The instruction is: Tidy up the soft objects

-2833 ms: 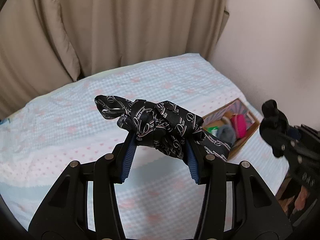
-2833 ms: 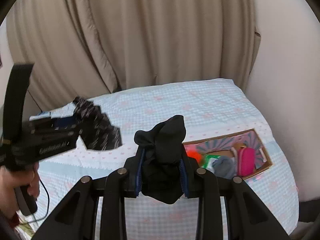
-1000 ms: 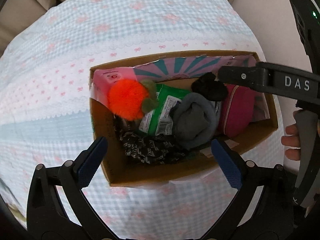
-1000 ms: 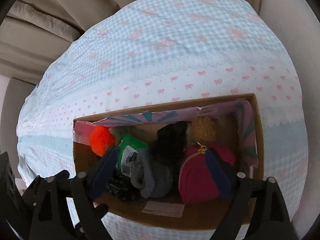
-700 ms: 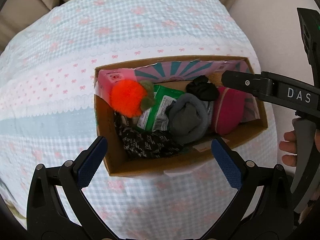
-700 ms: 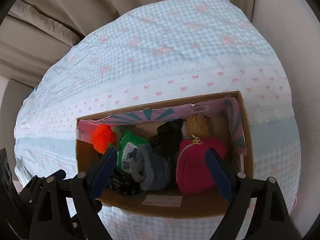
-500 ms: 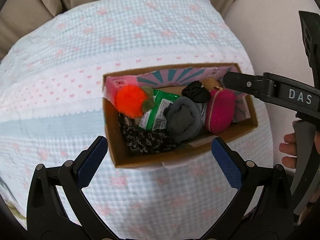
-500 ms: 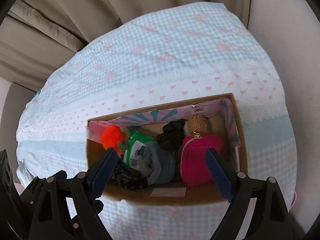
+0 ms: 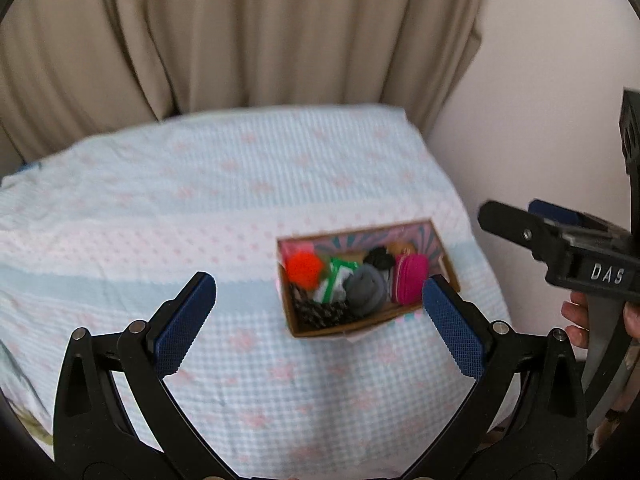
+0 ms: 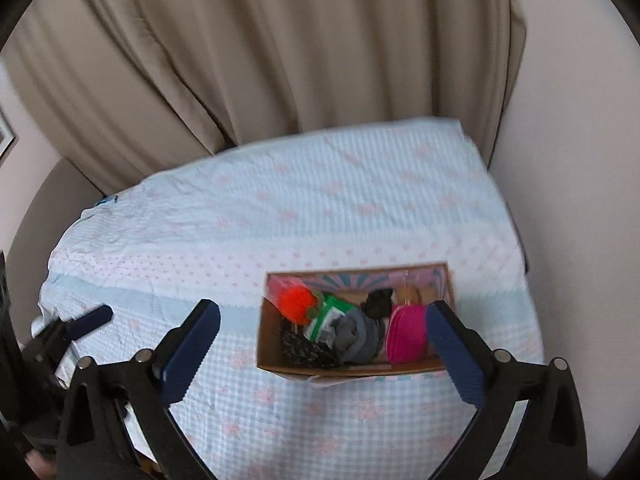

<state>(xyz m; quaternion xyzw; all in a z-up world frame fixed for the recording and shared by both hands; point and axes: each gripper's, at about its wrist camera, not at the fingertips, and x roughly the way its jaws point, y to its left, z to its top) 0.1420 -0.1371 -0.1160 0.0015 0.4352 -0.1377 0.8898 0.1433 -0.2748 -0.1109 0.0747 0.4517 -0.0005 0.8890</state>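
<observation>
Beige curtain [image 9: 240,40] behind checked bed [image 9: 200,208] | cardboard box [image 10: 276,356] on bed holds scarf [image 10: 304,350], grey sock [image 10: 356,336], black sock [image 10: 378,302], pink pouch [image 10: 406,338] | left gripper [image 9: 316,324], right gripper [image 10: 320,344]: jaws spread wide, empty, above bed.

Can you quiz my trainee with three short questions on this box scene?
1. True or false: the left tongs and right tongs are both open and hold nothing.
2. Which thing sits at the right end of the cardboard box? A) pink pouch B) orange pompom C) grey sock
3. Fill in: the box rests on a checked ____.

Key:
1. True
2. A, the pink pouch; the orange pompom is at the left end, the grey sock in the middle.
3. bedspread
</observation>
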